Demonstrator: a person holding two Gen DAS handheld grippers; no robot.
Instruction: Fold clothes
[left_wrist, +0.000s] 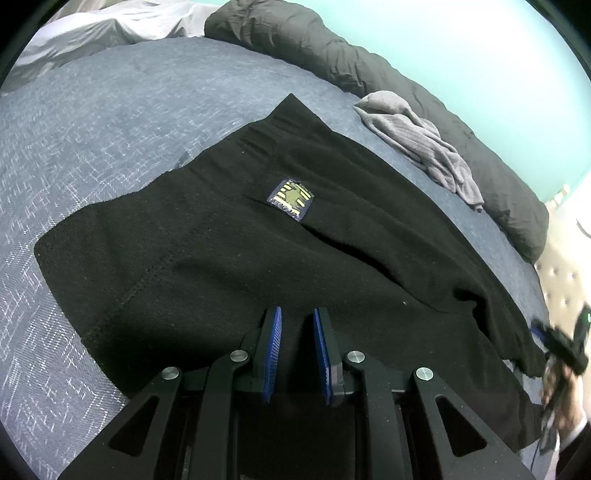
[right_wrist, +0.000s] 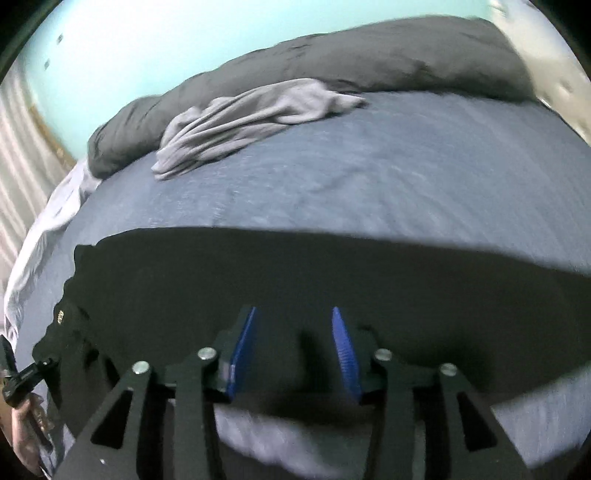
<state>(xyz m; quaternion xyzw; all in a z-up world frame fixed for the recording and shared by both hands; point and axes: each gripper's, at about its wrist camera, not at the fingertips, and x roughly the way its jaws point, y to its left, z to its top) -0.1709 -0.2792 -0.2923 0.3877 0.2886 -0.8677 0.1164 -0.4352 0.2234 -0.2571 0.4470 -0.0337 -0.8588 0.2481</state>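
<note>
The black fleece garment (left_wrist: 258, 251) lies flat across the centre of the blue-grey bedspread (left_wrist: 92, 147), soft, limp and likely light, so it should be pinched at a hem or corner. The left gripper (left_wrist: 297, 314), low in frame, has fingers apart over it. The right gripper (right_wrist: 293, 314) is likewise spread above its near edge (blurred); open bedspread lies beyond, a crumpled grey garment (right_wrist: 251, 114) upper left.

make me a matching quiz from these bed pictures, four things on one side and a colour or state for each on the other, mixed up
Things:
1. pants
2. grey garment
3. bedspread
4. left gripper

States:
A. blue-grey, woven pattern
B. open, over black fabric
C. crumpled by the dark duvet
D. black, spread flat, square patch

Pairs: 1-D, 2-C, 3-A, 4-B
</note>
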